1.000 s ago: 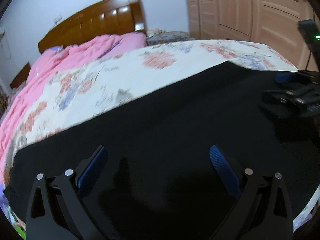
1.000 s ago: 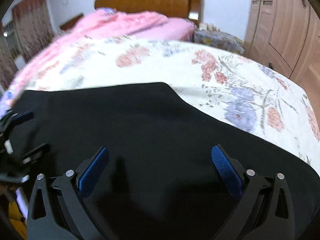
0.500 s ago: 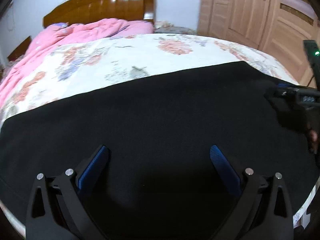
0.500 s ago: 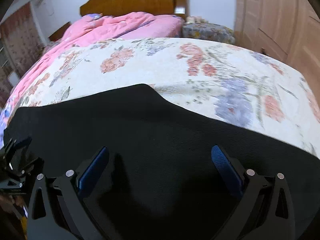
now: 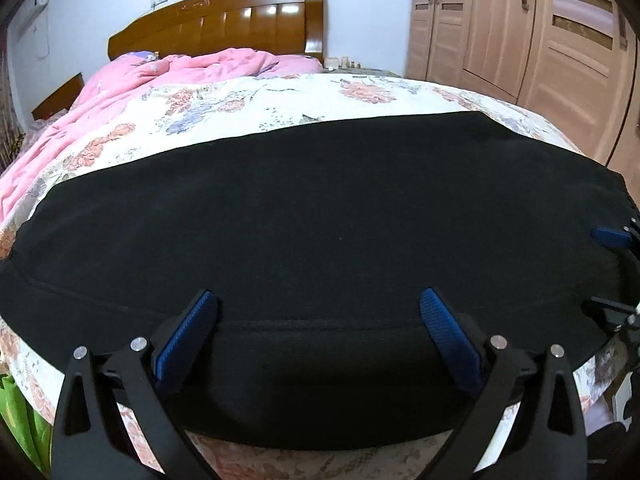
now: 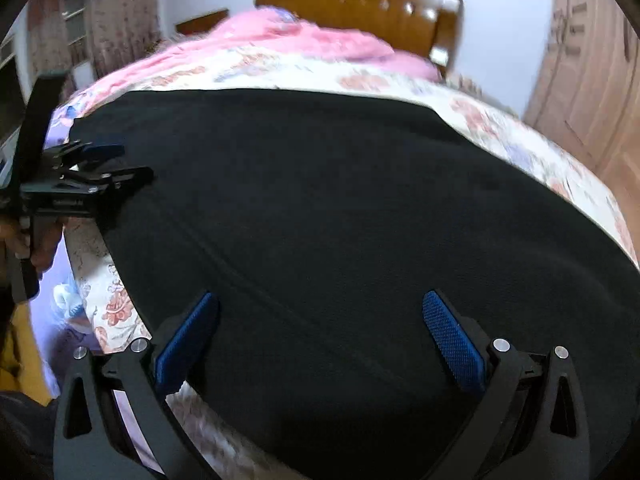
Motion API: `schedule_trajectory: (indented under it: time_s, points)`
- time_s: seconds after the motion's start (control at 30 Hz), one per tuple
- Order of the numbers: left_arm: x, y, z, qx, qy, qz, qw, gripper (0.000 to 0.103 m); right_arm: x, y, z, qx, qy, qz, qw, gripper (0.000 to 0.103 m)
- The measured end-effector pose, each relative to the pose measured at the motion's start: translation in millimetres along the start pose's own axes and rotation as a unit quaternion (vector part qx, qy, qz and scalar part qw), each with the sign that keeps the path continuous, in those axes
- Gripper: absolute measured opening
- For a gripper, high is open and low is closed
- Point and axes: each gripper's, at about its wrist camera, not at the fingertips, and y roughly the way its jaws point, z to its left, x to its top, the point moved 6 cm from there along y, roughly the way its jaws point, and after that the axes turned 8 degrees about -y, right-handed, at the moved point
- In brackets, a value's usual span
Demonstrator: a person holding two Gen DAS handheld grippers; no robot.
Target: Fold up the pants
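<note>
Black pants (image 5: 320, 220) lie flat across the foot of the bed, on the floral sheet (image 5: 240, 104), long axis running left to right in front of both tongs.

Left tongs (image 5: 318, 334): wide open, nothing held. Blue pads sit over the near edge of the pants, one to each side of a seam line; whether the tips touch the cloth I can't tell. In the right wrist view the same tool (image 6: 116, 164) sits at the far left end of the pants, with a hand (image 6: 40, 240) gripping its handle.

Right tongs (image 6: 320, 336): wide open, empty, hanging over the near part of the pants. That view is motion-blurred. From the left wrist view only a blue pad and part of the black frame (image 5: 612, 236) show, at the right end of the pants.

Beyond the pants from the tongs: pink quilt (image 5: 132, 92), then the wooden headboard (image 5: 224, 20). Wardrobe doors (image 5: 520, 28) are off to the right.

Some small print shows on the left tool's body in the right wrist view, too small to read. No other writing or brand marks legible.
</note>
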Motion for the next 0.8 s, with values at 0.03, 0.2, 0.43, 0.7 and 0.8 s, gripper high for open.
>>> schedule_trajectory:
  time_s: [0.03,0.2,0.43,0.7,0.8]
  points:
    - [0.4,-1.7,-1.2,0.002,-0.002,-0.003,1.0,0.101,1.5,-3.1,-0.1,-0.01,-0.006,0.006,1.0,0.099]
    - [-8.6,-7.4,-2.3,-0.004,0.007,-0.023,0.9997,0.101,-5.4,0.0,4.4,0.003,0.017,-0.001,1.0,0.099]
    - [4.2,-32.4,56.4,-0.011,-0.052,-0.035,0.998,0.101,14.1,-14.4,6.8,-0.009,-0.017,0.012,1.0,0.099]
    - [19.6,-19.6,186.1,0.01,-0.209,-0.039,0.977,0.101,136.8,22.7,73.6,0.06,-0.063,-0.056,0.995,0.099]
    - [13.1,-0.8,173.5,0.081,-0.146,-0.003,0.986,0.102,186.3,62.2,98.6,0.097,-0.054,-0.045,0.993,0.099]
